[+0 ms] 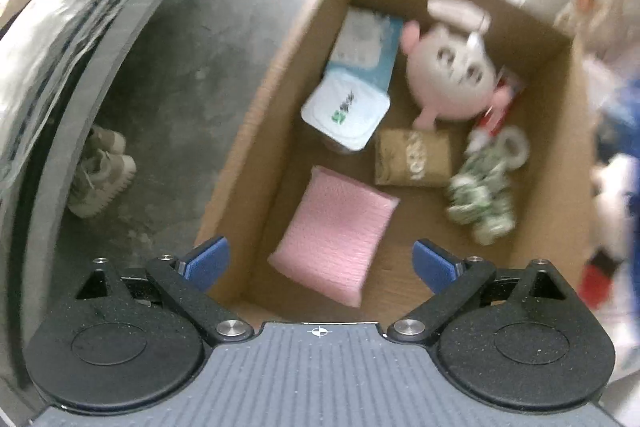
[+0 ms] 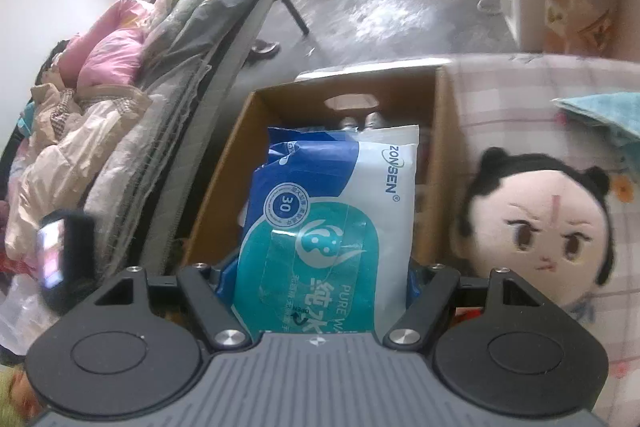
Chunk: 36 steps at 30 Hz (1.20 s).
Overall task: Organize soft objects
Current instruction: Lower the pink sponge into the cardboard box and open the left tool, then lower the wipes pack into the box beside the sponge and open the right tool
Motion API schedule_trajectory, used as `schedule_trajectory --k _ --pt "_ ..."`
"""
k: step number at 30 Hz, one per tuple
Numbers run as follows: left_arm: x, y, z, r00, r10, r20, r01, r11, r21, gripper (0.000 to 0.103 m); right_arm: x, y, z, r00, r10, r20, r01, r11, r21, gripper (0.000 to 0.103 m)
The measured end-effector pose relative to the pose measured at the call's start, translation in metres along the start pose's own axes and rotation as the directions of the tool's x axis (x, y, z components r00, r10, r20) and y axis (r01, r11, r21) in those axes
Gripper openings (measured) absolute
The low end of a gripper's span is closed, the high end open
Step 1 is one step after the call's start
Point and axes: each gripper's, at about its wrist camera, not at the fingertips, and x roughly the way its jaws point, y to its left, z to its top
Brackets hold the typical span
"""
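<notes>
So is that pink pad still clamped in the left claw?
No, the pink pad lies on the cardboard box floor, the left gripper open above it.

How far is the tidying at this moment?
Done: the cardboard box already holds a pink pad, a pink plush and other packs. In hand: the right gripper grips a wipes pack; the left gripper is open, empty. Left: the doll beside the box.
</notes>
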Motion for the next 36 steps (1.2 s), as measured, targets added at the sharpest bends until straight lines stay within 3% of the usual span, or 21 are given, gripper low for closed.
schedule_trajectory --k 4,8,11,14,18,24,31,34,36 --pt "-0.037 0.02 -0.008 0.994 -0.079 0.073 0.087 0.99 -0.114 0.099 0.043 0.011 0.013 0.99 0.001 -0.141 0.002 1.0 0.016 0.076" --pt "-0.062 0.053 -0.024 0.984 -0.113 0.136 0.144 0.959 -0.246 0.099 0.09 0.02 0.014 0.96 -0.012 -0.28 0.017 1.0 0.015 0.076" --pt "-0.066 0.073 -0.032 0.981 -0.111 0.157 0.158 0.933 -0.324 0.099 0.125 0.031 0.005 0.927 -0.077 -0.366 0.067 0.997 -0.041 0.076" --pt "-0.065 0.09 -0.038 0.978 -0.115 0.171 0.174 0.906 -0.385 0.099 0.164 0.03 -0.011 0.877 -0.147 -0.457 0.135 0.989 -0.059 0.076" --pt "-0.063 0.104 -0.043 0.977 -0.114 0.181 0.181 0.891 -0.417 0.099 0.204 0.026 -0.032 0.821 -0.249 -0.513 0.231 0.968 -0.1 0.076" --pt "-0.064 0.117 -0.052 0.975 -0.121 0.187 0.194 0.874 -0.445 0.099 0.232 0.027 -0.052 0.787 -0.32 -0.527 0.302 0.945 -0.122 0.079" --pt "-0.063 0.121 -0.055 0.979 -0.102 0.177 0.173 0.877 -0.448 0.099 0.22 0.029 -0.051 0.812 -0.292 -0.505 0.284 0.954 -0.094 0.084" --pt "-0.064 0.116 -0.054 0.979 -0.098 0.178 0.169 0.88 -0.443 0.099 0.202 0.026 -0.049 0.838 -0.263 -0.479 0.256 0.963 -0.081 0.086" --pt "-0.066 0.108 -0.052 0.979 -0.095 0.181 0.166 0.886 -0.433 0.099 0.182 0.024 -0.045 0.867 -0.216 -0.448 0.211 0.975 -0.062 0.086"
